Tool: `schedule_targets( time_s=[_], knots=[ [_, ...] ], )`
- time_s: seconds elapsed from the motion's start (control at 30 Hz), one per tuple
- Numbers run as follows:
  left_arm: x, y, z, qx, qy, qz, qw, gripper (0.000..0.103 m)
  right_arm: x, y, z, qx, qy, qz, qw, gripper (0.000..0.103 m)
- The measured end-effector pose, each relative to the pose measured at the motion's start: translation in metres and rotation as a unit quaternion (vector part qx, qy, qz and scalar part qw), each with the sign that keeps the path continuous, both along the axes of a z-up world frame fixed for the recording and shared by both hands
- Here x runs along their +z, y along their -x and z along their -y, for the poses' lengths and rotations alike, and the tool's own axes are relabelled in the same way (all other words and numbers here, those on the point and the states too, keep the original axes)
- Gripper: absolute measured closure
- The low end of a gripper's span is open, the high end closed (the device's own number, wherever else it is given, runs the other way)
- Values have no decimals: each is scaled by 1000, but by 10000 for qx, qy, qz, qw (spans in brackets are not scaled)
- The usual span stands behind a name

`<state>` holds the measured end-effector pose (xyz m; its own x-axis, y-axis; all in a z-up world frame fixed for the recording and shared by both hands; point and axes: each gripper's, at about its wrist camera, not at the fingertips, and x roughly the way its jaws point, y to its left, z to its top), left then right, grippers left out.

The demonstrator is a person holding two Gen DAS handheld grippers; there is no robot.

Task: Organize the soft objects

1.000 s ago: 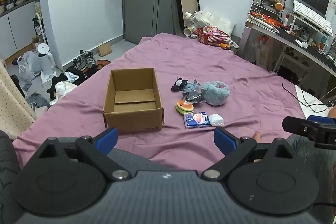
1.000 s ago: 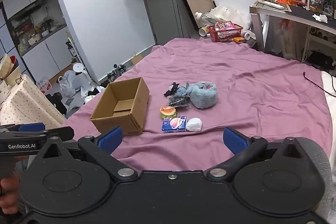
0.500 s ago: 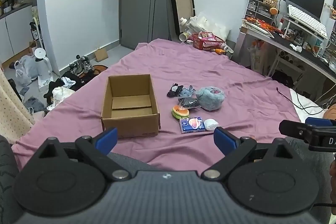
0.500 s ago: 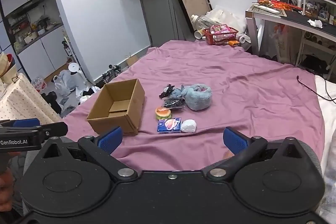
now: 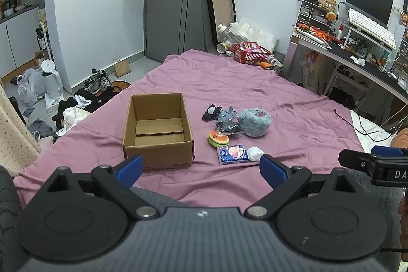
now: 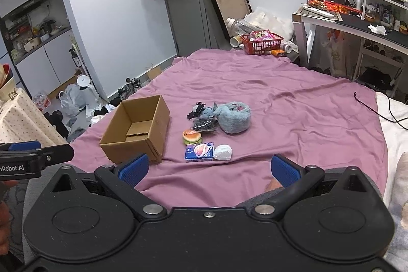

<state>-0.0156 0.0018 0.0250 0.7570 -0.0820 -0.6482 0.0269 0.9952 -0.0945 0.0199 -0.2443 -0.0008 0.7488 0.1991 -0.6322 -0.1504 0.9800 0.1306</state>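
Both the left gripper (image 5: 200, 168) and the right gripper (image 6: 208, 167) were wide open and empty. The clustered soft toys (image 6: 234, 116) lay beside the empty brown cardboard box (image 5: 158, 130). Tight clustering risked pinching the purple bedsheet (image 6: 293, 124) or a neighbouring item.

Right gripper (image 5: 374, 165) cut by frame edge; tissue pack (image 5: 232, 154) print unreadable.

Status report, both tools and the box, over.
Left tool open, empty. Right tool open, empty. Cardboard box empty; soft items piled beside it on the purple sheet. Nothing in the way.
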Motion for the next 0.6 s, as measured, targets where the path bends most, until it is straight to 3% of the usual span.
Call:
schedule_targets(
  time_s=[0.6],
  knots=[
    [1,4,-3,11,44,73,10000,6,4,4,-2,-4,83,87,9999,0]
  ],
)
